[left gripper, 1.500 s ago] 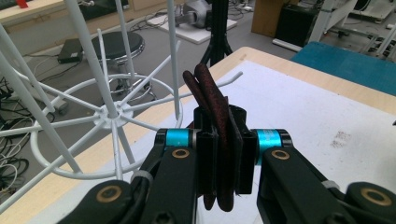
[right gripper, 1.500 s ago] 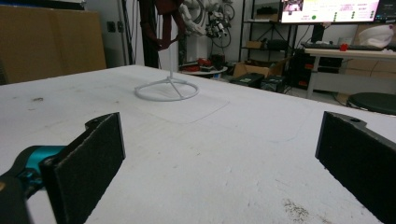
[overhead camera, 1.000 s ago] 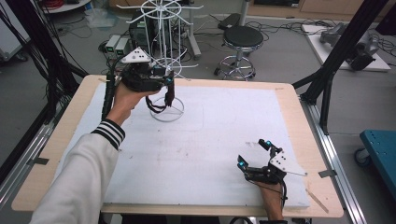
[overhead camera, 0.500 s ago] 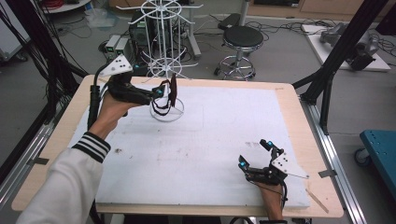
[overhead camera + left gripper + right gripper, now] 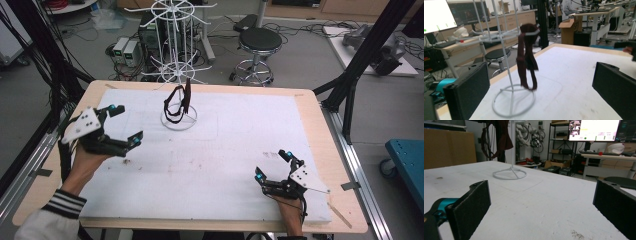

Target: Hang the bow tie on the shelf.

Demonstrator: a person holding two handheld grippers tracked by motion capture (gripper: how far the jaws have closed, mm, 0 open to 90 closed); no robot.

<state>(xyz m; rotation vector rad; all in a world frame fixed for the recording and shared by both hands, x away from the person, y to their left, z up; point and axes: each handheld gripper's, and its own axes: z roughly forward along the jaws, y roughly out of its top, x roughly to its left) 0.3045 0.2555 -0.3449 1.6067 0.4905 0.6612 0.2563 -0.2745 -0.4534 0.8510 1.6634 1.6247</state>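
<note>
Pulled back from the white wire rack, my left gripper gapes empty; dark brown strap hangs hooked, right gripper released, idle.

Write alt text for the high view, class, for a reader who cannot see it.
A dark strap hangs from a white wire rack at the far side of a white-topped table. The left gripper and the right gripper are open and empty, both apart from it.
</note>
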